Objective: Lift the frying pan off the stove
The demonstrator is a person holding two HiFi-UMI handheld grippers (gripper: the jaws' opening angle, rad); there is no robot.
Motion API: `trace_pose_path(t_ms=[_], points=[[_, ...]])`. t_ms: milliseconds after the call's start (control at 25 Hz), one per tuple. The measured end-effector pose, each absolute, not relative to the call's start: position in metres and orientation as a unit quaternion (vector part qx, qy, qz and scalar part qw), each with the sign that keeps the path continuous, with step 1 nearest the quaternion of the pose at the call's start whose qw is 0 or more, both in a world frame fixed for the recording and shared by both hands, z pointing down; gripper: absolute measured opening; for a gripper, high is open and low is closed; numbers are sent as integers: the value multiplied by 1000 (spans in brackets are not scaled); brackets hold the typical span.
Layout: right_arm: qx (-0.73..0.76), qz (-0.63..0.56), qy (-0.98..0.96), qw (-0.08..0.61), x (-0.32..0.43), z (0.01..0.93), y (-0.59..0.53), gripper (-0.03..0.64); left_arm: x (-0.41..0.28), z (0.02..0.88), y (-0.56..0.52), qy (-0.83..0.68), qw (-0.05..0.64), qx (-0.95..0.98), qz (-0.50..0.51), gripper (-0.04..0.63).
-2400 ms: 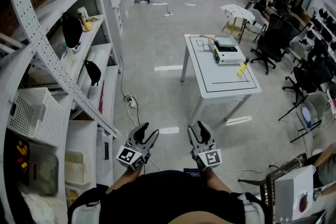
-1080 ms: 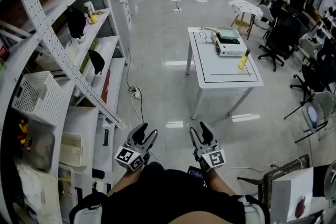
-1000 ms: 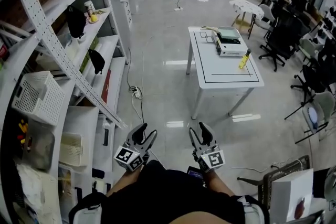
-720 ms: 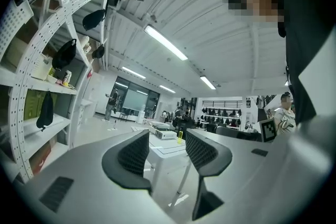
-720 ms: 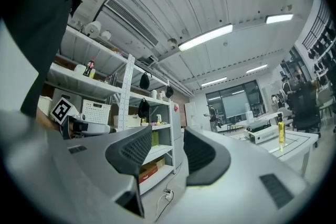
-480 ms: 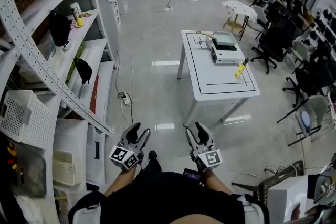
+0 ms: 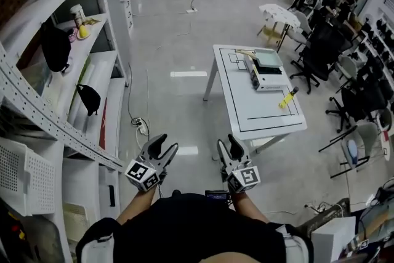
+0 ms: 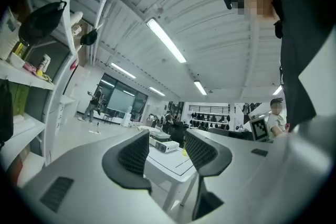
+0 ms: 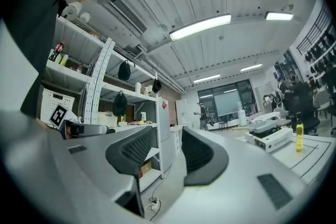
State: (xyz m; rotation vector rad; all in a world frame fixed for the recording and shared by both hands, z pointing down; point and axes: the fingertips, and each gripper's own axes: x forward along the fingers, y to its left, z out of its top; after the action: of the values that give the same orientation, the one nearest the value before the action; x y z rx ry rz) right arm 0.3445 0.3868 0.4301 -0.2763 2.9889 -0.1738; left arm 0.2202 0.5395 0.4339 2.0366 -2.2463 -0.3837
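A: State of the grippers?
B: Left gripper (image 7: 162, 145) and right gripper (image 7: 228, 143) are held side by side over the floor, jaws part open, nothing between them.
A: Pan located?
B: Too small to be made out. A white box (image 7: 266, 68) is noted on the table (image 7: 246, 101), well ahead.

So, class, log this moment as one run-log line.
left tongs: open, empty; right tongs: open, empty; white table: ahead; frying pan: not in view
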Motion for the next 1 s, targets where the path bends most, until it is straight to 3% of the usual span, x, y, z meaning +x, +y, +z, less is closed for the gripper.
trace_pose_path(t_ms=[480,1000], points=[[-99,-57,993,26,238,475,314,180,96,473,454,-721,80,672,-147,213],[-107,-80,989,69,83,436,146,179,-62,434,290,-716,75,682,-132,213]])
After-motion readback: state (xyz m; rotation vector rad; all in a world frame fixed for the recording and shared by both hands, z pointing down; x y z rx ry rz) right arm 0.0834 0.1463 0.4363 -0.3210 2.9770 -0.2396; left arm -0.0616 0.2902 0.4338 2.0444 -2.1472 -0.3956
